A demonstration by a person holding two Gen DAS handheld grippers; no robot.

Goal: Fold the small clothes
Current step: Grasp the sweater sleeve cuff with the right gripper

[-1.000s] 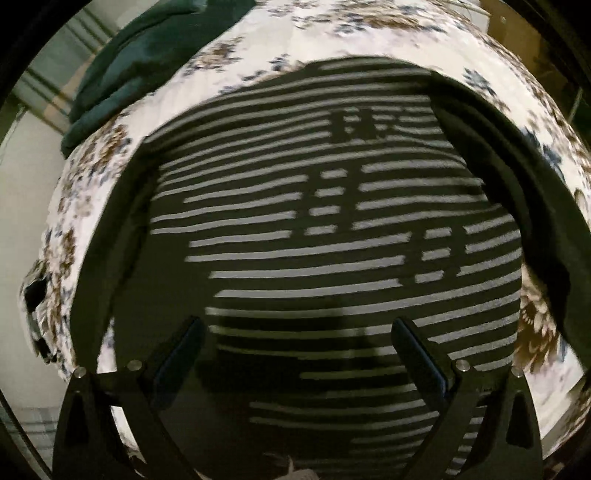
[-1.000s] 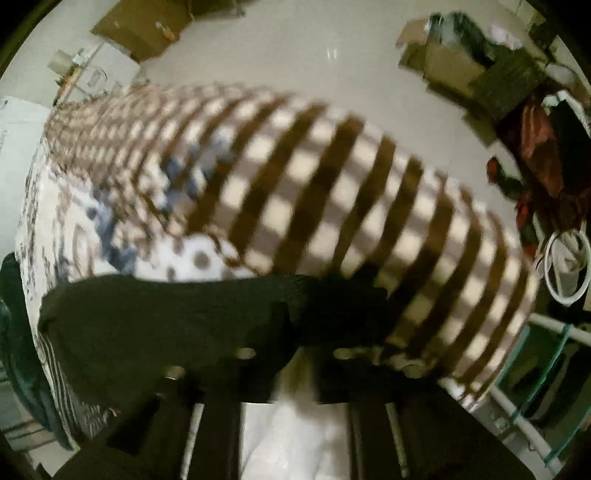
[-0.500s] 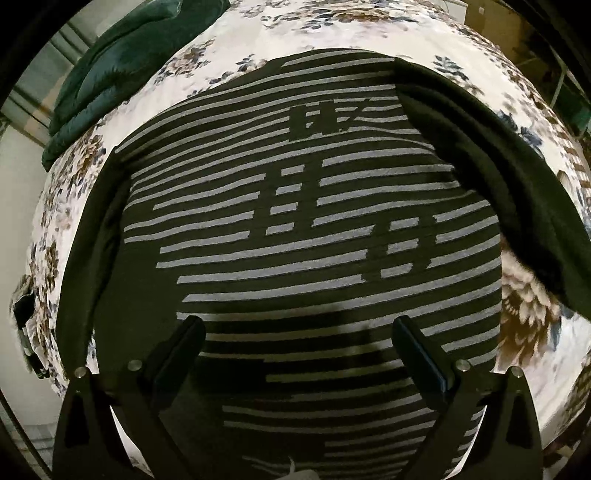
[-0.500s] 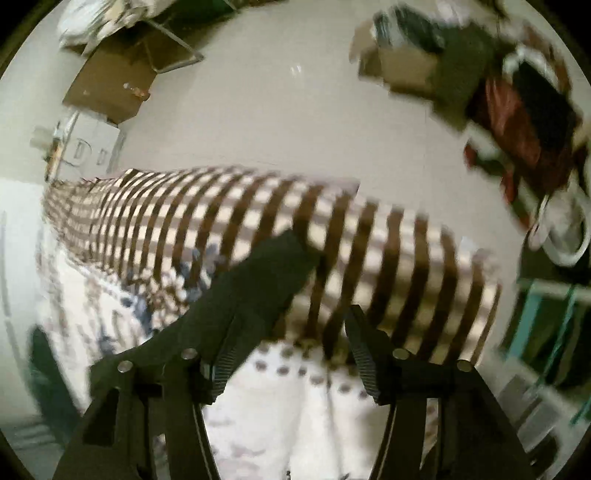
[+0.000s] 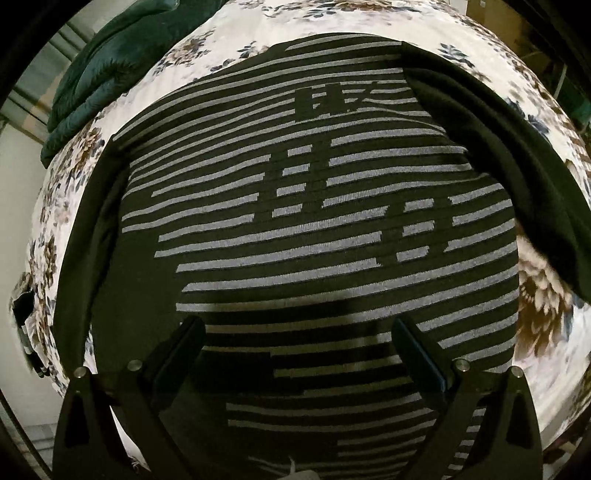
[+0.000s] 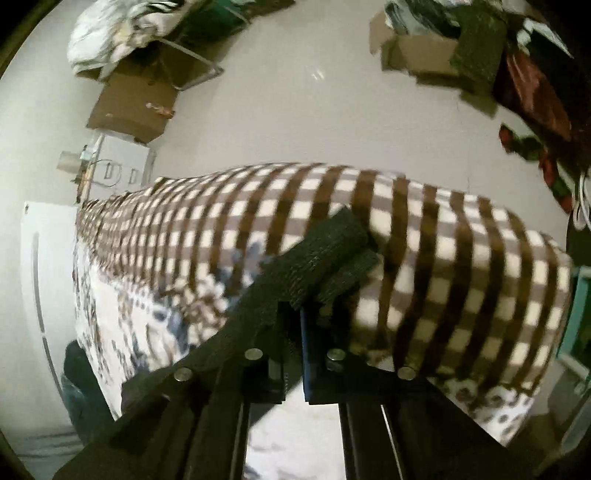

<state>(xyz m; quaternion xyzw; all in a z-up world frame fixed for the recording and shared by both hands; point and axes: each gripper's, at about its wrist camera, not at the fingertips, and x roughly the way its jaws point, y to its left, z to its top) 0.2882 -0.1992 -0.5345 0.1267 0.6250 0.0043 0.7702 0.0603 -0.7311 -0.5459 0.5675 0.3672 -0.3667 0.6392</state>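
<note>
The shirt [image 5: 317, 229] is black with thin grey stripes and black letter shapes in the middle. Its sleeve [image 5: 517, 155] is plain black. Under the shirt, the bed sheet [image 5: 351, 18] is white with brown and blue flowers. A dark green blanket [image 5: 103, 62] lies beside the sheet. Past the sheet's edge, a blanket [image 6: 443, 258] has brown and cream checks.

Light: dim and warm in both views.
Shadow: a dark band lies across the striped shirt [image 5: 317, 229] near the left gripper [image 5: 295, 354].
Glare: small bright spots shine on the floor [image 6: 295, 92].
Blur: the checked blanket [image 6: 443, 258] and flowered bedsheet [image 6: 122, 314] look smeared; the left view is sharp.
Edges: both pictures bend round, with black corners.
</note>
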